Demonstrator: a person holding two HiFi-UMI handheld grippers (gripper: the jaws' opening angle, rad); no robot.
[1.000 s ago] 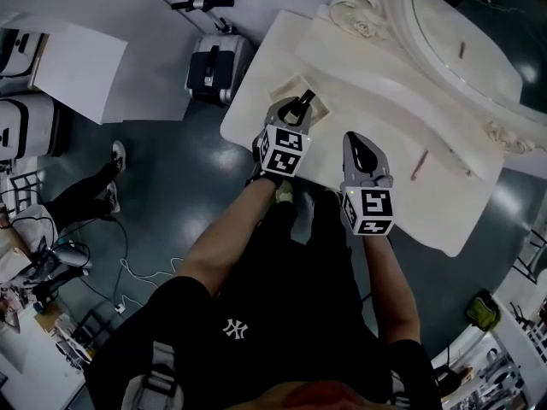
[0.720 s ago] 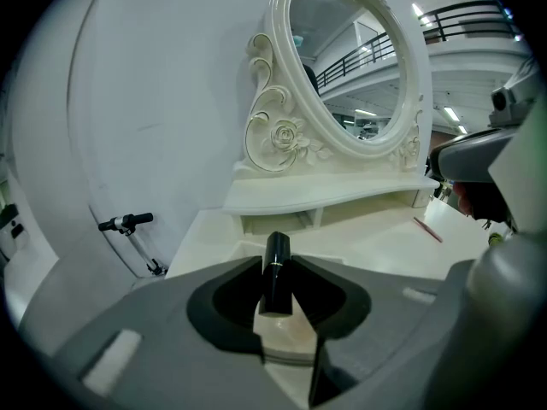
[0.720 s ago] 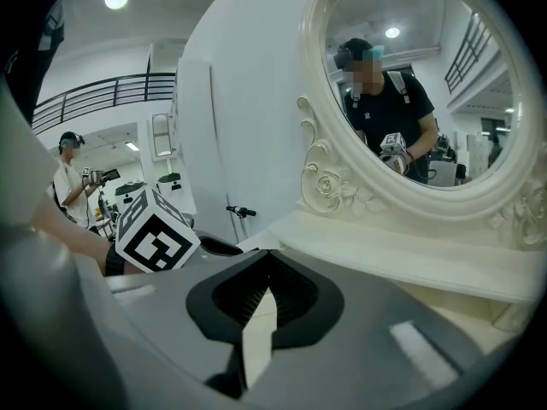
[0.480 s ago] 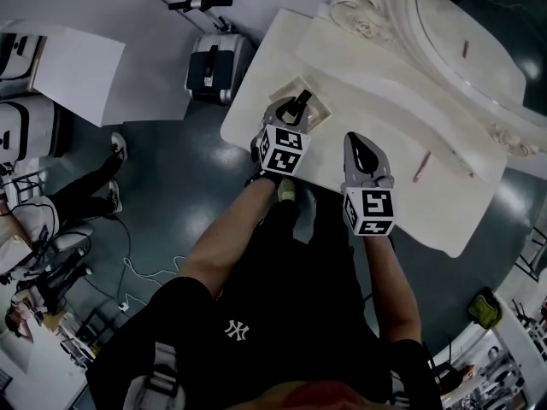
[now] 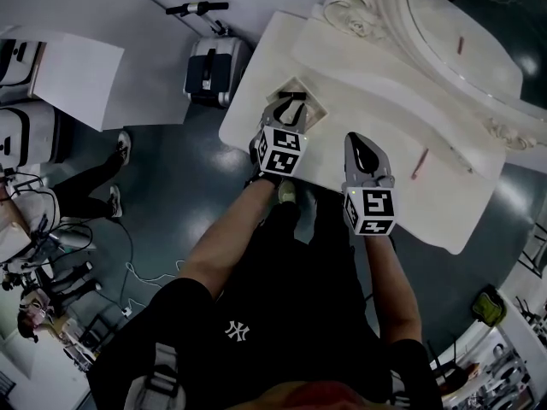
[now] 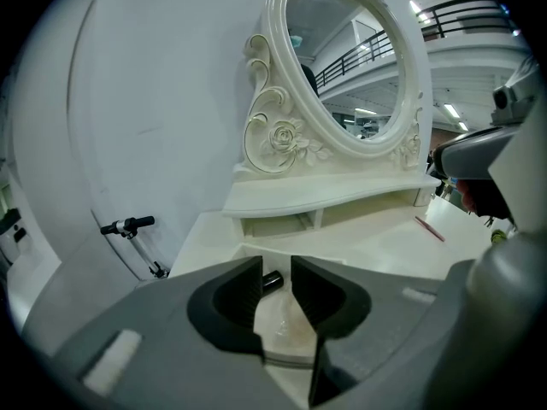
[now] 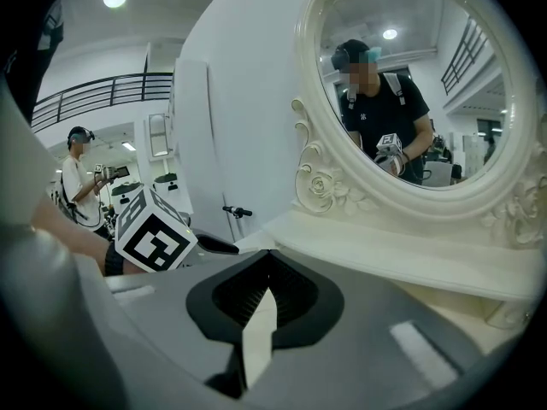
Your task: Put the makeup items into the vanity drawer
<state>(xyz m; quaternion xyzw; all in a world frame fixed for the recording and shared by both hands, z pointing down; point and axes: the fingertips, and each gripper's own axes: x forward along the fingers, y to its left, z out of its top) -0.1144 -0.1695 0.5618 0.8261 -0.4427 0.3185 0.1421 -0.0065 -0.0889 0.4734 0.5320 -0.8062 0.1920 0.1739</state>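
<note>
Tube lies in drawer, seen past my left tongs, parted, empty. Right tongs pressed together, empty.

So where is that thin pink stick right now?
In the head view, the pink stick lies on the vanity top, right of the right gripper and clear of it.

Cream vanity table — mirror-backed.
A red pencil lay on top; a black tube sat in the open drawer.

Black tube lies inside the open drawer.
</note>
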